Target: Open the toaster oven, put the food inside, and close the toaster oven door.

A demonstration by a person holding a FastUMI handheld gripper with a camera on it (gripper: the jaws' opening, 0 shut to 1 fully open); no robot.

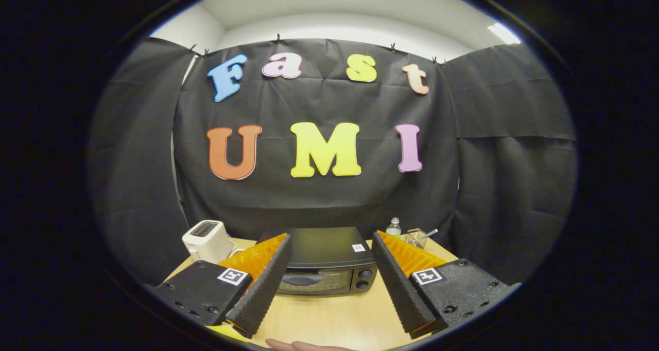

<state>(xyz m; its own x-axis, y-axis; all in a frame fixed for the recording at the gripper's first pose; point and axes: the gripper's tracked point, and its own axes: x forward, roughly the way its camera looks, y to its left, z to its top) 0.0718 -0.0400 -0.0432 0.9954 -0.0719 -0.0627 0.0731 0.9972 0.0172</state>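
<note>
Gripper view, from nearest outward: a bit of a person's hand point(304, 346) shows at the very bottom, lying on the light wooden table point(334, 315) just below the gap between the two fingers. The gripper point(329, 284) is released, its fingers spread wide apart and holding nothing; the left finger point(262, 289) and the right finger point(399, 289) slant inward and away from the camera, each with a ribbed inner face, and each rises from a block carrying a small square marker. Bare tabletop lies between them. Just ahead, framed in the gap between the fingertips, stands the toaster oven point(324, 266), a dark box facing the camera with its door shut; a handle runs across the upper part of the door, two round knobs sit one above the other at its right side, and a small square sticker is on the right part of its top. No food can be made out on the table from here. Beyond the left finger, to the left of the oven and apart from it, stands a white pop-up toaster point(207, 240). Beyond the right finger, near the back edge of the table, are a small clear bottle point(394, 227) and, just beside it, a clear container point(416, 238) with a thin utensil leaning out of it. Behind everything hangs the booth's black cloth wall point(319, 196), with a white ceiling above it.
</note>
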